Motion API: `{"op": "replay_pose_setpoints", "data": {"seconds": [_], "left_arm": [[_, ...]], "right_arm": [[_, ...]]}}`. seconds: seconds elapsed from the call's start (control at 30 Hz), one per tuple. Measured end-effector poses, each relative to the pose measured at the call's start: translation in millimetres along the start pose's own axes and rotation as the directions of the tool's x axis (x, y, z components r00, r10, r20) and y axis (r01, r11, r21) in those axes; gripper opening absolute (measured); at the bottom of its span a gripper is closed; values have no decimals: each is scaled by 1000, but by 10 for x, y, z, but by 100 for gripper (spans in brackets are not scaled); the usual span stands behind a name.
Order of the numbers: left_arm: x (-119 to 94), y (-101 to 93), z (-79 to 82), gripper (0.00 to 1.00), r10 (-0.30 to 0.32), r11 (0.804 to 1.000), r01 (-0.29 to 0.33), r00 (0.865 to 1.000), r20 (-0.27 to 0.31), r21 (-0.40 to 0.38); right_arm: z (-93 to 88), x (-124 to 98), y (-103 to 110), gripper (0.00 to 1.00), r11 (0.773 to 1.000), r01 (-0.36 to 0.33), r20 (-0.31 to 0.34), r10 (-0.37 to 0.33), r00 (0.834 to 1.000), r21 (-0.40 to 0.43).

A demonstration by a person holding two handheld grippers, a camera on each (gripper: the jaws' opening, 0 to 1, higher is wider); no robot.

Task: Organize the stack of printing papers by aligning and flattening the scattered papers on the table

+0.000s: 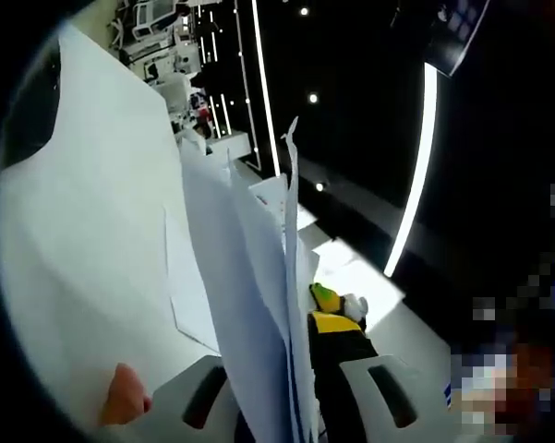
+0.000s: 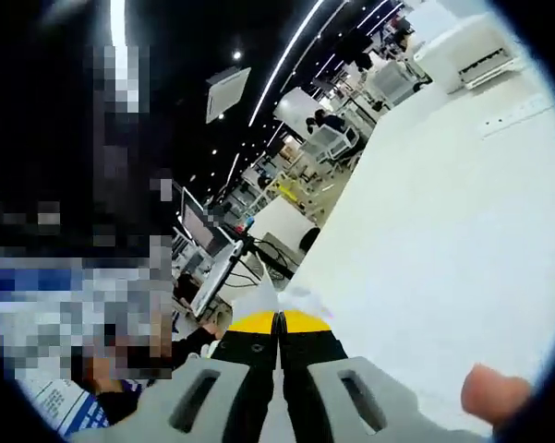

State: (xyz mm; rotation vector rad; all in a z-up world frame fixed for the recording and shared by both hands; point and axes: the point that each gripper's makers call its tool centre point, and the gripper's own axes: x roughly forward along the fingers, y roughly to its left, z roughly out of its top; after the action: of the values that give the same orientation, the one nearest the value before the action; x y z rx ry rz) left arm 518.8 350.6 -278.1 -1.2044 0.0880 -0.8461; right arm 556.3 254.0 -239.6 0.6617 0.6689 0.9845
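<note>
The left gripper [image 1: 291, 406] has its jaws clenched on a sheaf of thin white printing papers [image 1: 249, 277], lifted edge-on above the white tabletop [image 2: 443, 240], probably for squaring; the right gripper [image 2: 279, 355] pinches their edge

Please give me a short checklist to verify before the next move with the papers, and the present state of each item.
1. Left tool grips the papers: ok, sheets stand between its jaws.
2. Right tool shut: ok; a white paper edge shows at its tips.
3. Sheet edges aligned: not ok, they fan apart in the left gripper view.
4. Table free underneath: cannot tell.
5. Papers flat: not ok, held upright.
</note>
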Motion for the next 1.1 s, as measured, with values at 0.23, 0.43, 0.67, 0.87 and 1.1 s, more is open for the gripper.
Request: {"op": "replay_pose_setpoints", "data": {"seconds": [0.23,0.43,0.67,0.87,1.1], "left_arm": [[-2,-1,5,13,0,1000,0,1000,3,4],[-3,0,7,12,1,1000,-1,1000,4,6],[-4,-1,-22,6,8,999,-8,1000,-7,43],[-5,2,-44,6,15,998,-14,1000,-15,59],[-3,8,-44,6,17,997,-15,1000,-26,71]], "right_arm": [[-66,-3,34,0,1000,-4,-20,4,1000,-30],[-117,-14,5,0,999,5,-23,-6,1000,-40],[-159,-29,-39,0,999,14,-26,-15,1000,-47],[-175,-36,-59,0,998,15,-31,-17,999,-63],[-188,-76,-92,0,965,24,-24,-31,999,-261]]}}
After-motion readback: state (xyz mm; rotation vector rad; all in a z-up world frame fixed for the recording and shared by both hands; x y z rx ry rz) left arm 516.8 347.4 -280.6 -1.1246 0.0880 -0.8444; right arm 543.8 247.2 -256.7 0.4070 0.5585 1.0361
